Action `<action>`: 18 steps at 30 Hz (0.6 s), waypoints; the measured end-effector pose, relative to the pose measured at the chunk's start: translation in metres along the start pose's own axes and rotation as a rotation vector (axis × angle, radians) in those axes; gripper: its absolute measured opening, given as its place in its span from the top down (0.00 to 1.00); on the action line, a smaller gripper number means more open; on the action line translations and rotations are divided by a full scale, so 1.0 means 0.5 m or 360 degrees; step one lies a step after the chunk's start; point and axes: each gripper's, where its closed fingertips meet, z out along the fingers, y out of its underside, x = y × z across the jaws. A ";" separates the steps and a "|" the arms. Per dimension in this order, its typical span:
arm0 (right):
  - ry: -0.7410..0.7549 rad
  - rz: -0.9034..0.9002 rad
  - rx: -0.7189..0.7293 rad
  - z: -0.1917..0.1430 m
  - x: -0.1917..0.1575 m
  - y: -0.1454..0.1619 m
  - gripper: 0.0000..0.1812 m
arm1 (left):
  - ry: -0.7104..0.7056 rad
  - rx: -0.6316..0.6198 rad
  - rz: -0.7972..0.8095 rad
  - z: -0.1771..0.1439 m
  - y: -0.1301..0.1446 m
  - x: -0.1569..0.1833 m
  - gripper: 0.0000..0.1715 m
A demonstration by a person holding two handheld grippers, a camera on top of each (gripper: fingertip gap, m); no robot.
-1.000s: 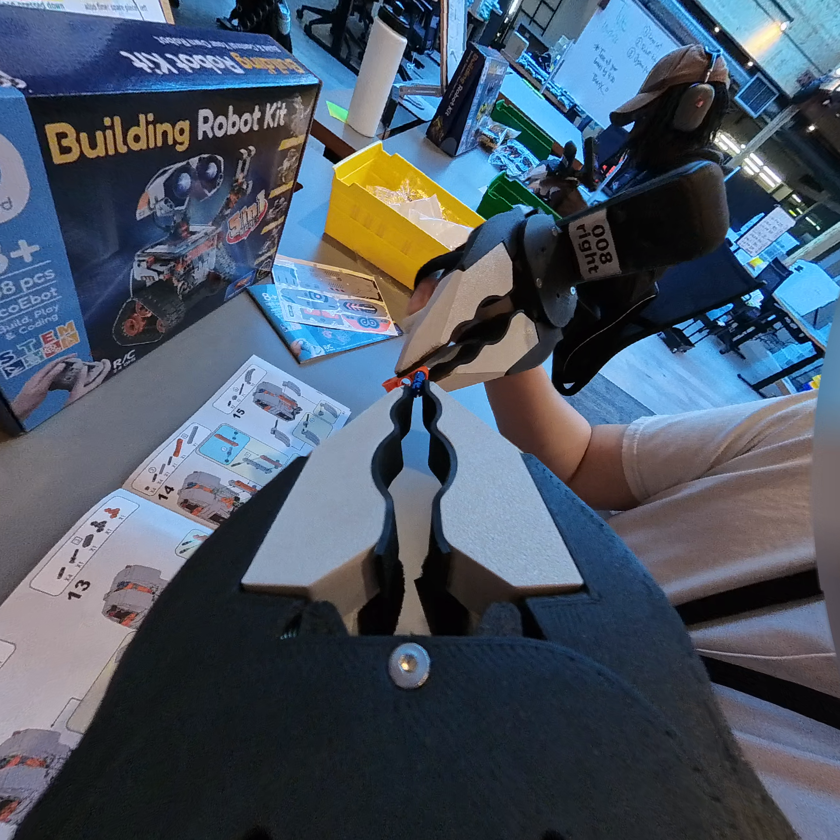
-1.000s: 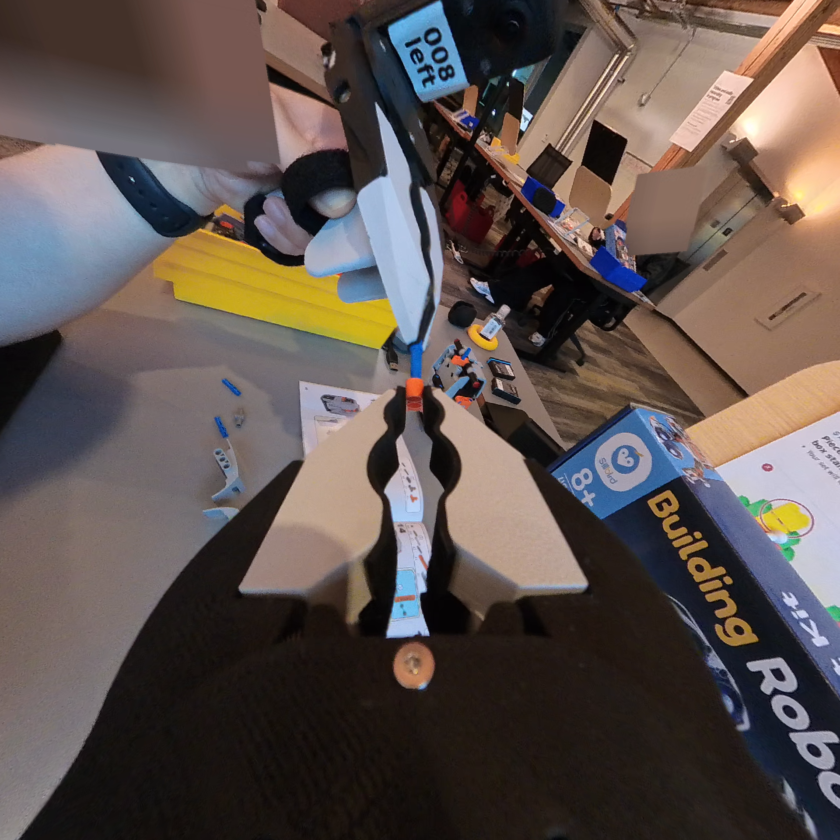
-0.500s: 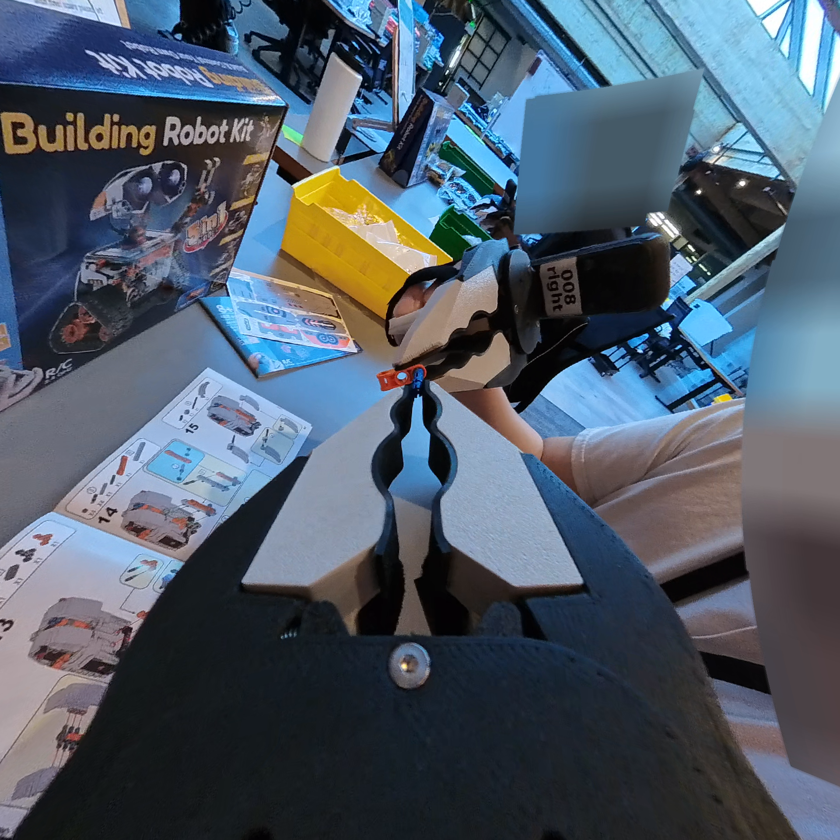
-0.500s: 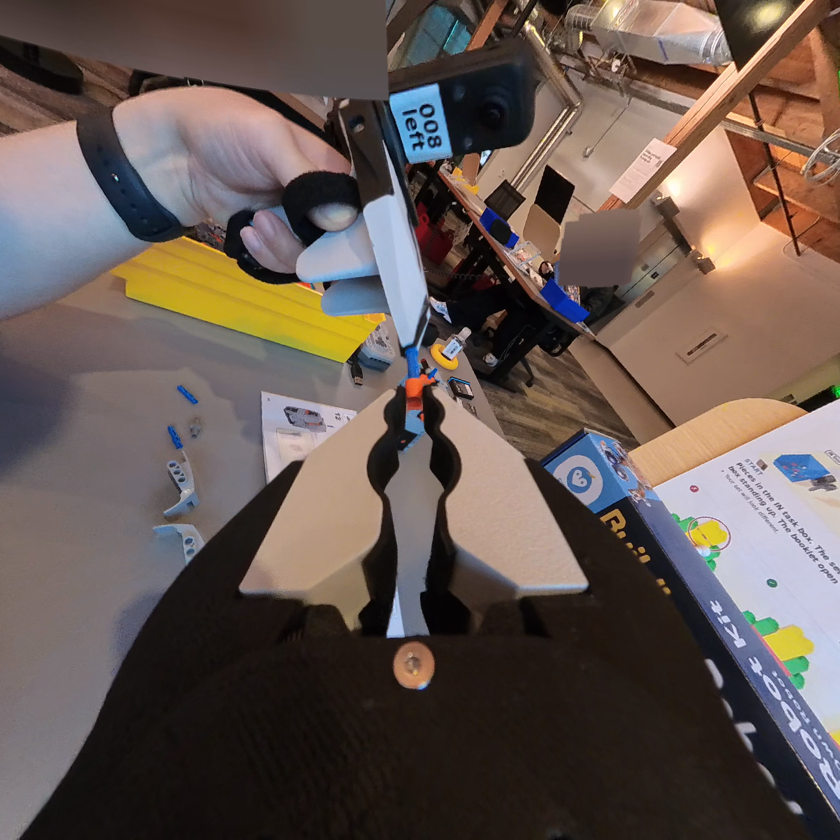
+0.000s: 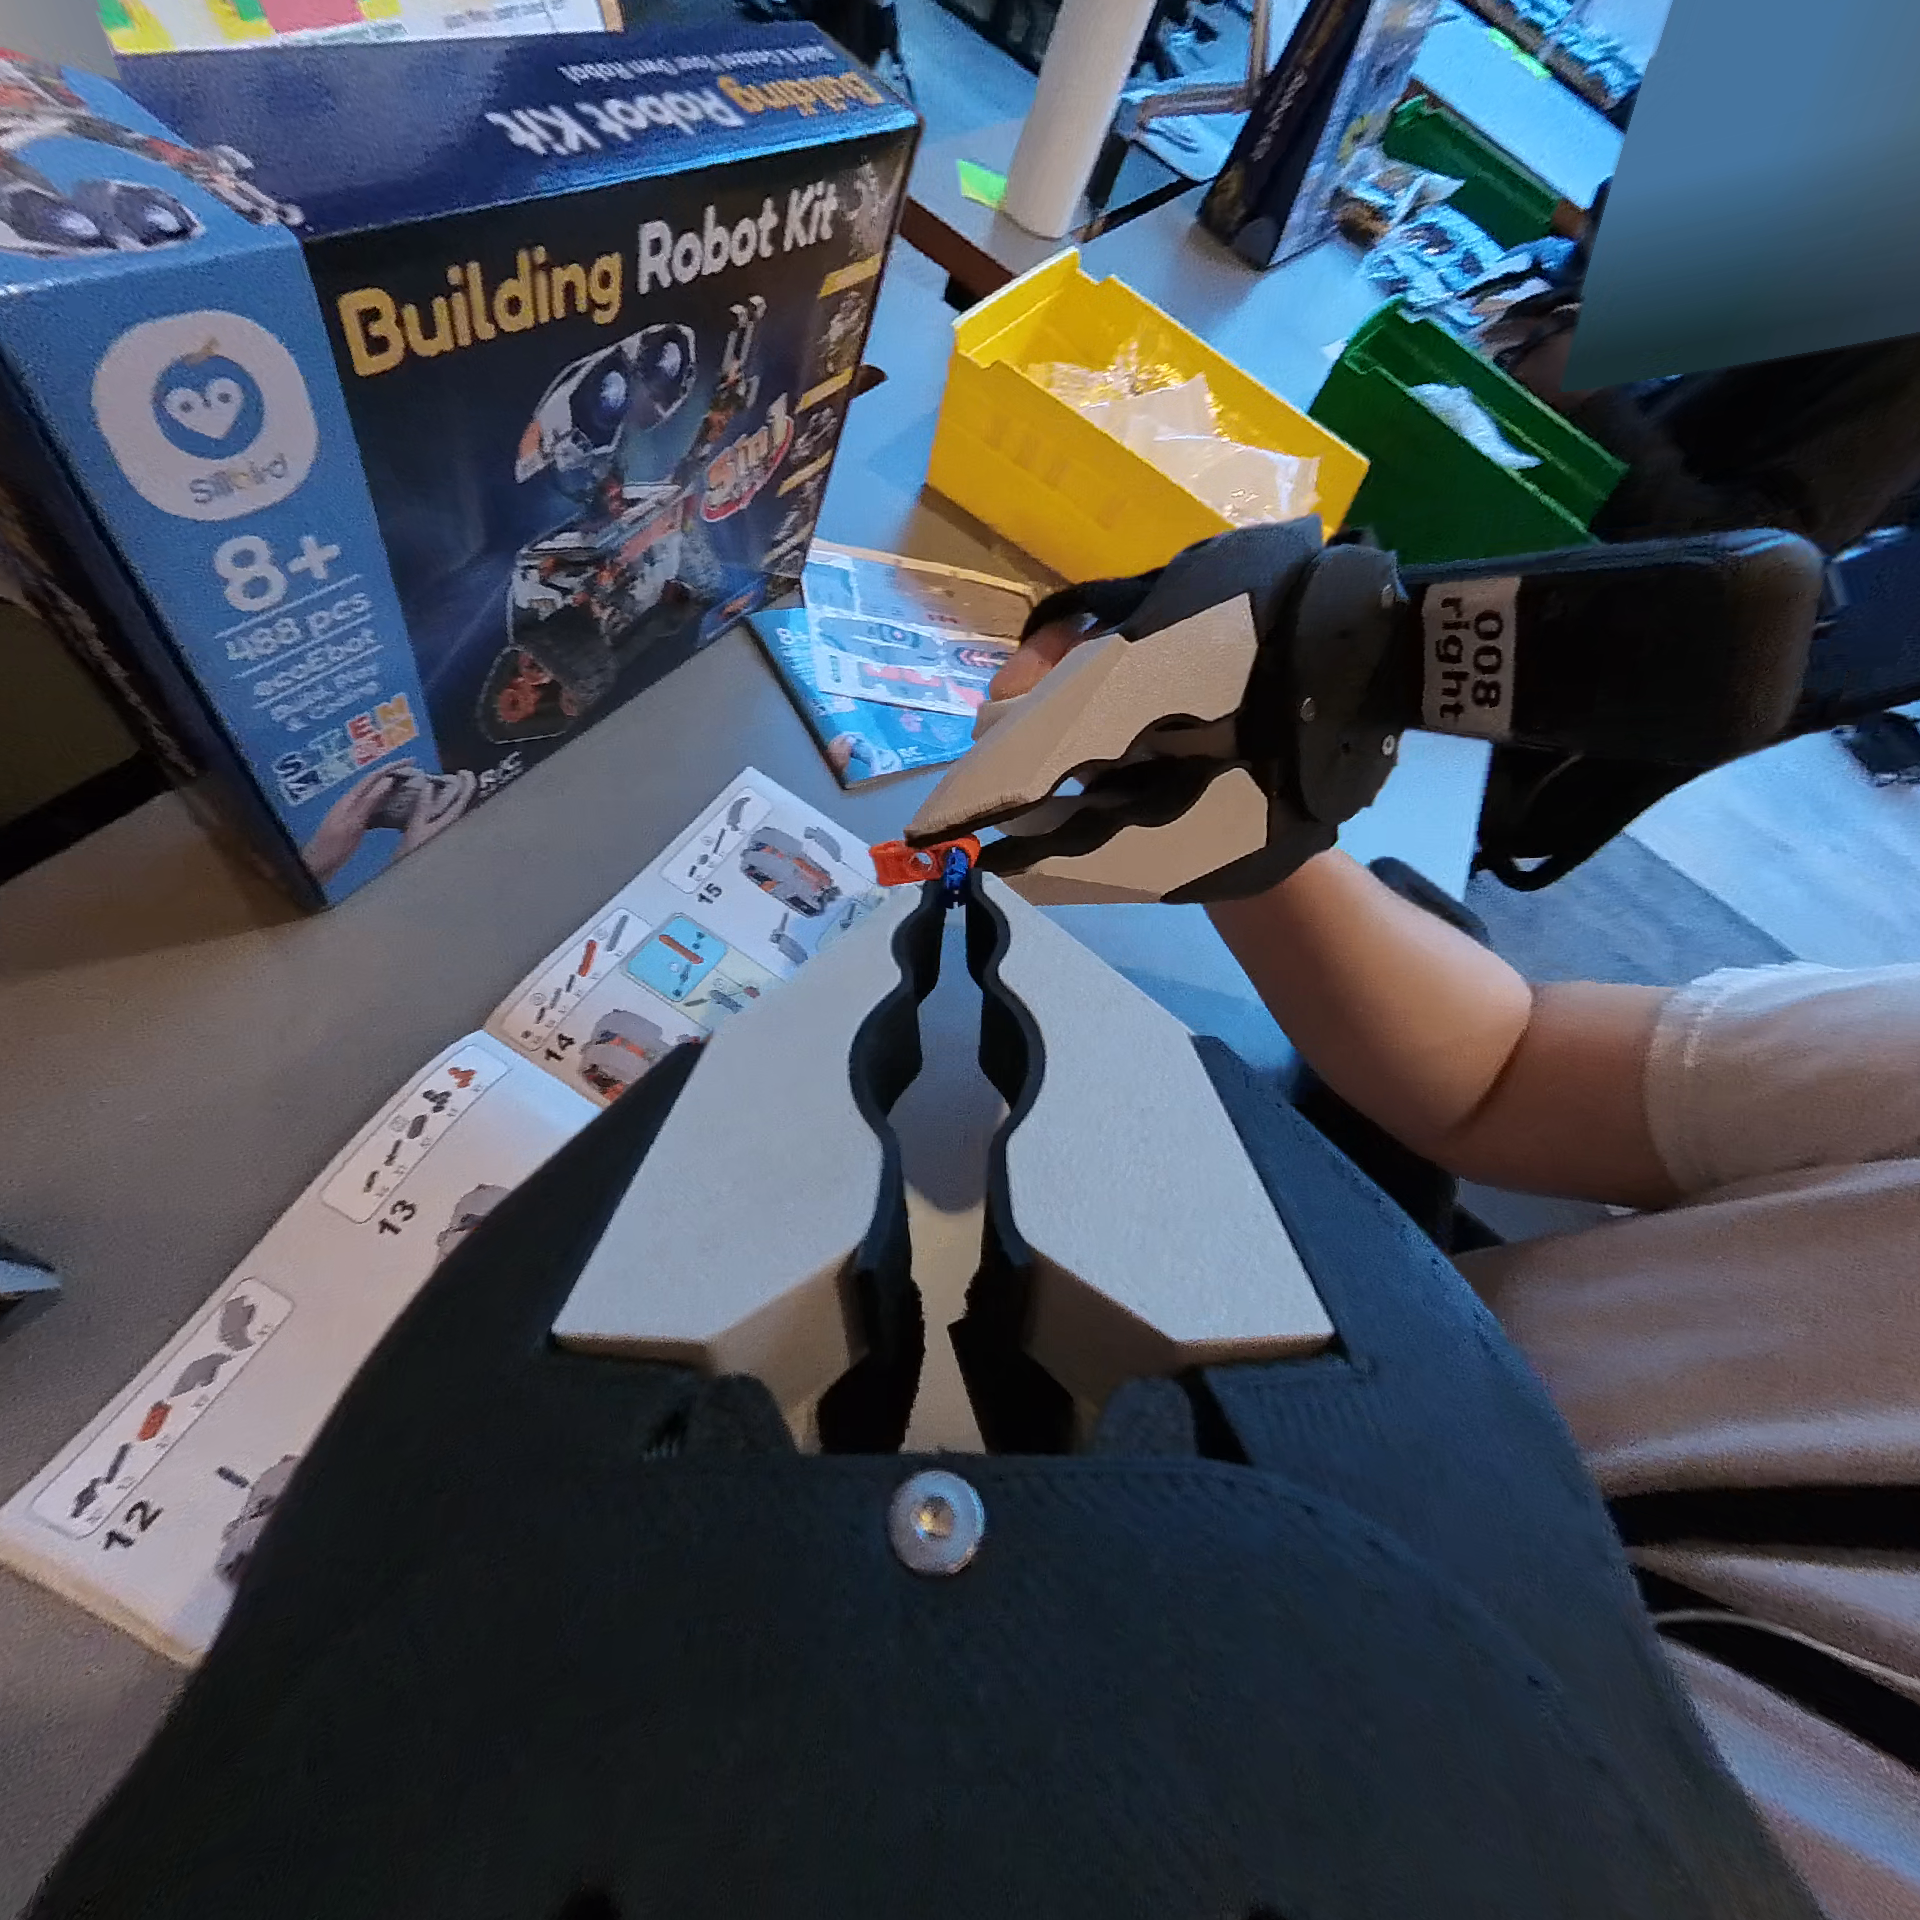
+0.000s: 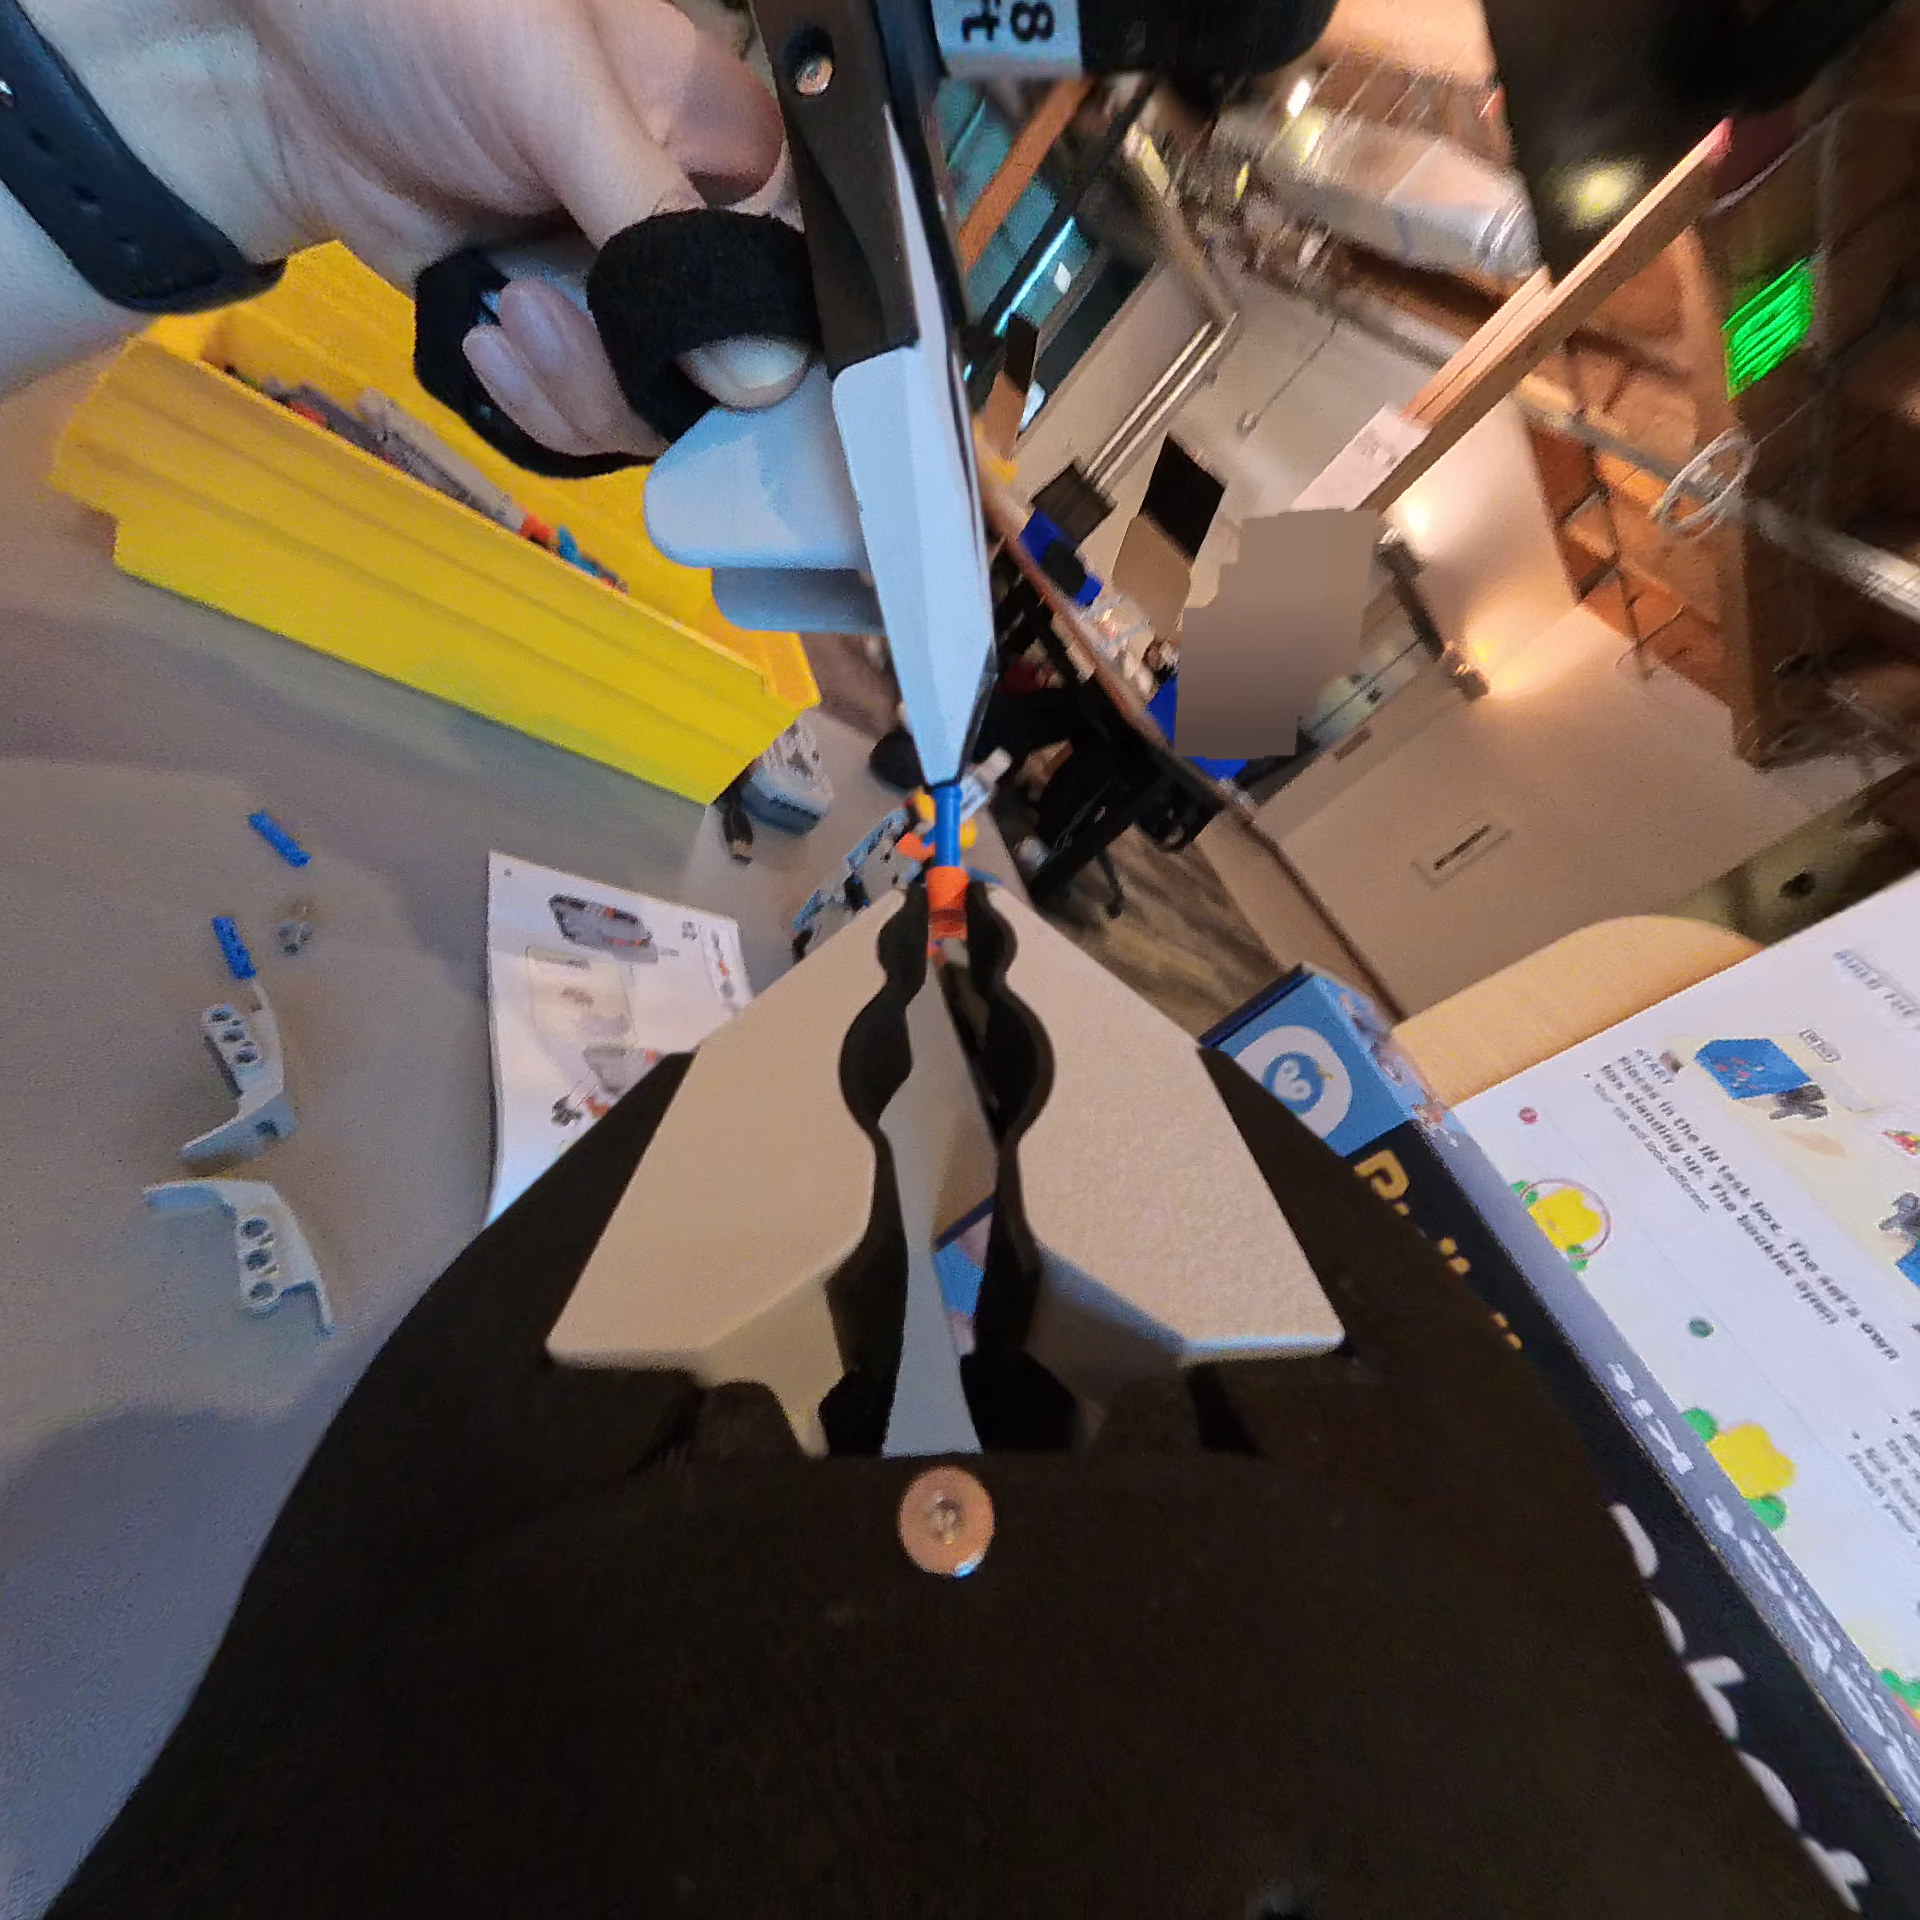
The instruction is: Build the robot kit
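We found the left gripper [image 5: 954, 891] pinched on a small blue pin [image 5: 957, 868], held above the desk [image 5: 260, 997] over the open instruction booklet [image 5: 416, 1143]. The right gripper [image 6: 940, 914] was clamped on a small orange connector [image 6: 943, 902], and pin and connector met tip to tip. Nearby sat the kit box [image 5: 499, 395], a yellow bin [image 6: 416, 582] of parts, and two grey brackets [image 6: 249, 1081] beside loose blue pins [image 6: 231, 948].
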 end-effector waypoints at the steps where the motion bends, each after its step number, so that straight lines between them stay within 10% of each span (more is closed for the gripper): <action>1: 0.0042 -0.0029 0.0063 -0.002 0.003 -0.002 0.97 | -0.0029 0.0002 0.0011 0.001 -0.003 0.003 0.99; 18: 0.0455 -0.0289 0.0447 -0.015 0.006 -0.080 0.97 | -0.0436 -0.0008 0.0290 -0.045 -0.016 0.061 0.98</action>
